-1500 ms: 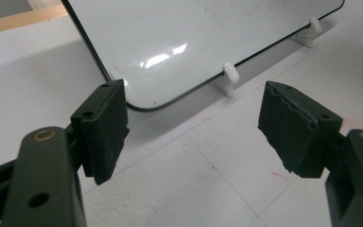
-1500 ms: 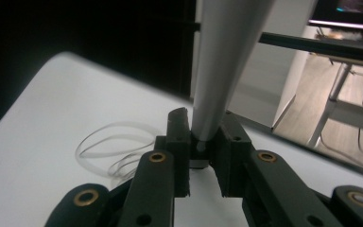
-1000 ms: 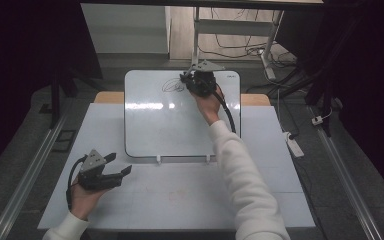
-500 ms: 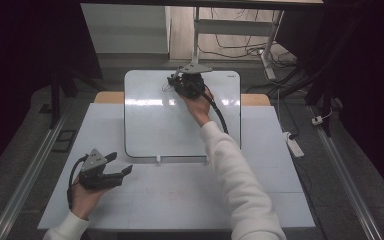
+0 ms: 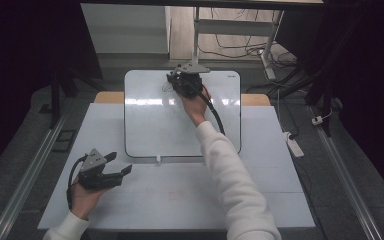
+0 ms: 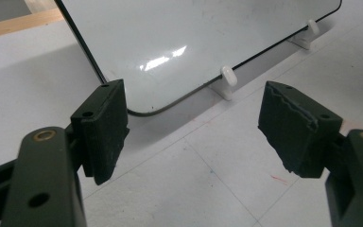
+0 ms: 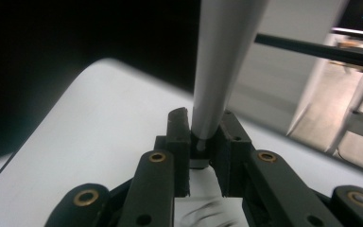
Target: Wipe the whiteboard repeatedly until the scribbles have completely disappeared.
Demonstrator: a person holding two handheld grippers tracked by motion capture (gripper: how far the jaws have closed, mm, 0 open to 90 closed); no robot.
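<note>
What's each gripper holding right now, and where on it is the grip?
The right gripper is shut on a small dark thing, maybe an eraser, pinched by its sides over the whiteboard. The left gripper is open and holds nothing.

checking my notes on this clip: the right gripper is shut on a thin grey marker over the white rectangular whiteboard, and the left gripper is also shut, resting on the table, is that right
Not quite: the left gripper is open, its black jaws standing wide apart with nothing between them, as the left gripper view shows. The rest holds: the right gripper is shut on the thin grey marker over the white rectangular whiteboard, and the left one rests on the table.
</note>
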